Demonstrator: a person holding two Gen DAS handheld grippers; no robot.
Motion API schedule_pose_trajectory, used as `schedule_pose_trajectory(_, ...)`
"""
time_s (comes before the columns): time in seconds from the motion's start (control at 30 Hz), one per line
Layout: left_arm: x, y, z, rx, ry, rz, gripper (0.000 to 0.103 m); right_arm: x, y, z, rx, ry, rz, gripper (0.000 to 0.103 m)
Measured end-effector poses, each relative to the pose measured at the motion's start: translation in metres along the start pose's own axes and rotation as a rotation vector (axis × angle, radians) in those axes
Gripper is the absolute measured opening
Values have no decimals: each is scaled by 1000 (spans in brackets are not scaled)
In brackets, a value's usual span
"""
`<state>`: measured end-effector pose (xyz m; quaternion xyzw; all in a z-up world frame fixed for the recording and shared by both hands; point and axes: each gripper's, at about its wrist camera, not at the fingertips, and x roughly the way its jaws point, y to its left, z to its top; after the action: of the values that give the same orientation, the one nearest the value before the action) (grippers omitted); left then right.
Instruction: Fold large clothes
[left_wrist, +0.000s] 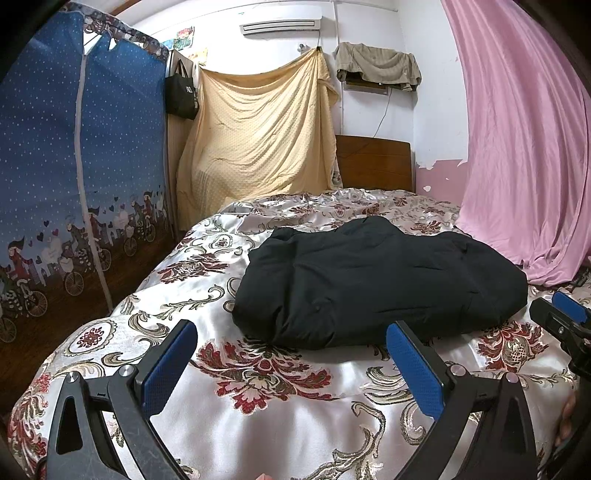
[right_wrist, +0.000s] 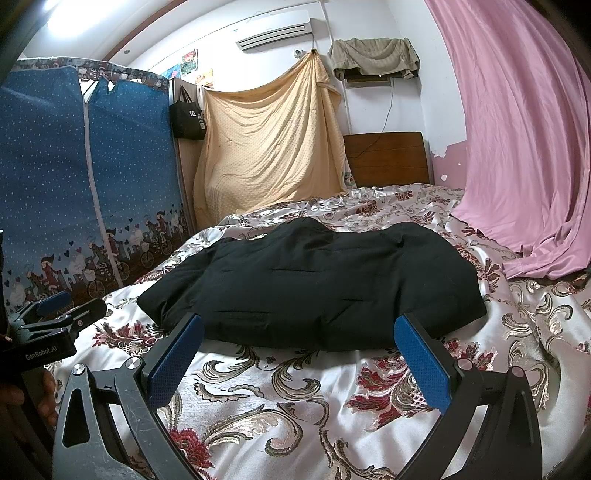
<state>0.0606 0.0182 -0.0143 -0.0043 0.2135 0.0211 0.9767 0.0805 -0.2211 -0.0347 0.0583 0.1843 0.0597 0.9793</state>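
Bulky black padded garment lies as a thick folded bundle in the middle of the silver satin floral bedspread, nothing touching it. Left gripper hangs above the spread just short of the bundle's near edge, blue pads spread wide, nothing between them. Right gripper the same: jaws apart, empty, near edge of the bundle just beyond its fingertips. Folding looks largely done, judging by the compact shape.

Risks: padding is springy, so the bundle may puff open if pressed unevenly. Satin looks slick, so a push at the edge could slide the bundle instead of creasing it. A low pinch could catch bedspread along with the garment. Pink curtain pools near the bundle's far right.
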Motion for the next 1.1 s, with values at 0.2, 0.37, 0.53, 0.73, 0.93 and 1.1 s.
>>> schedule_pose_trajectory(0.2, -1, -1, 0, 0, 0, -1, 103, 0, 0, 0, 0, 0, 0, 102)
schedule_pose_trajectory(0.37, -1, 0, 0, 2, -1, -1, 103, -1, 0, 0, -1, 0, 1, 102)
schedule_pose_trajectory(0.53, -1, 0, 1, 3, -2, -1, 103, -1, 0, 0, -1, 0, 0, 102)
schedule_pose_trajectory(0.73, -1, -1, 0, 3, -3, -1, 103, -1, 1, 0, 0, 0, 0, 102)
schedule_pose_trajectory(0.93, -1, -1, 0, 3, -3, 0, 103, -1, 1, 0, 0, 0, 0, 102)
schedule_pose_trajectory(1.1, -2, -1, 0, 3, -4, 0, 103, -1, 1, 0, 1, -1, 1, 102)
